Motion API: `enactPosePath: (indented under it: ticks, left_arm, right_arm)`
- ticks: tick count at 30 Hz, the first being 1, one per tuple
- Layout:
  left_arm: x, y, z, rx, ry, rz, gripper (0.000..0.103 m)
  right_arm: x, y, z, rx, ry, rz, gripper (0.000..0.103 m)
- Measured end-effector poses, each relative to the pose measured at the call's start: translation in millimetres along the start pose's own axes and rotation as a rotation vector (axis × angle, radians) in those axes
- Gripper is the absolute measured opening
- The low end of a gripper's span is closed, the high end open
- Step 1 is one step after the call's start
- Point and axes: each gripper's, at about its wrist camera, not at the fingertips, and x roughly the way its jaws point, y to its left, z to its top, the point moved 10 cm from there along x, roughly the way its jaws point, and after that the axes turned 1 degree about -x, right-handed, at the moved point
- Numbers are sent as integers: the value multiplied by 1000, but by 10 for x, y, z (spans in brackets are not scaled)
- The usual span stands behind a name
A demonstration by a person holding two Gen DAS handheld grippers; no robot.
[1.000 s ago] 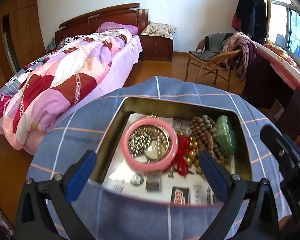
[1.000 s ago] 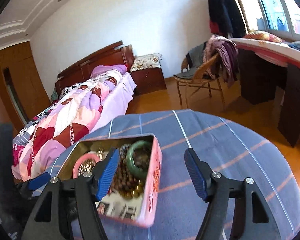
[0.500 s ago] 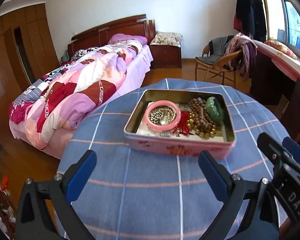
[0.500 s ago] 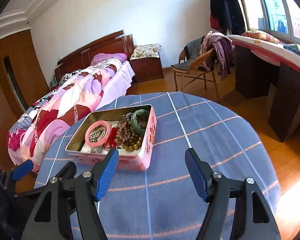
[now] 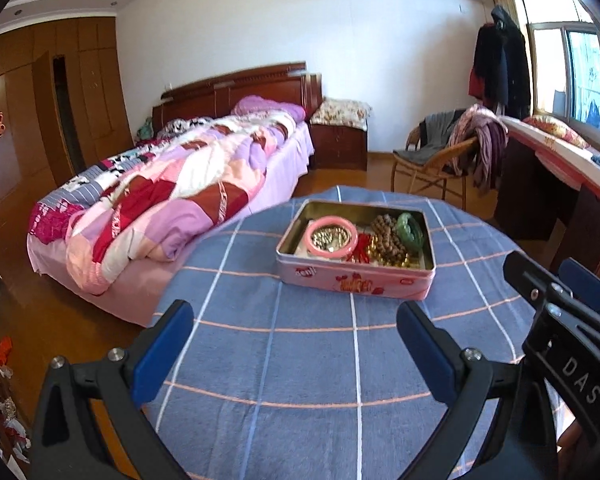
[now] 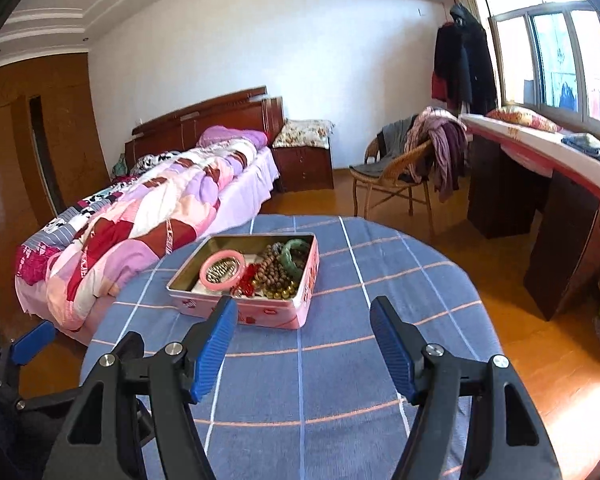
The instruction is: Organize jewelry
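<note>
Looking along the left tongs, I see the pink tin now well ahead of them on the blue checked counter, while a second ago it was directly under the tips. The right tongs have also come back: the tin lies ahead and slightly to their left. Both tongs are spread wide and hold nothing. Inside the tin, the pink bangle, the brown bead strings, the red cord and the green bangle all lie together. I judge that both hands have pulled away from the box because the jewelry is already gathered, so the task seems finished or nearly finished.
</note>
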Motion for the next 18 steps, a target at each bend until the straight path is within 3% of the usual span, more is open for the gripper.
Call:
enactPosePath:
  ticks: [18]
  left_arm:
    - [-612,215,311,-65,-174,-3,103]
  right_arm:
    - [-923,129,503,2,-245,-1,77]
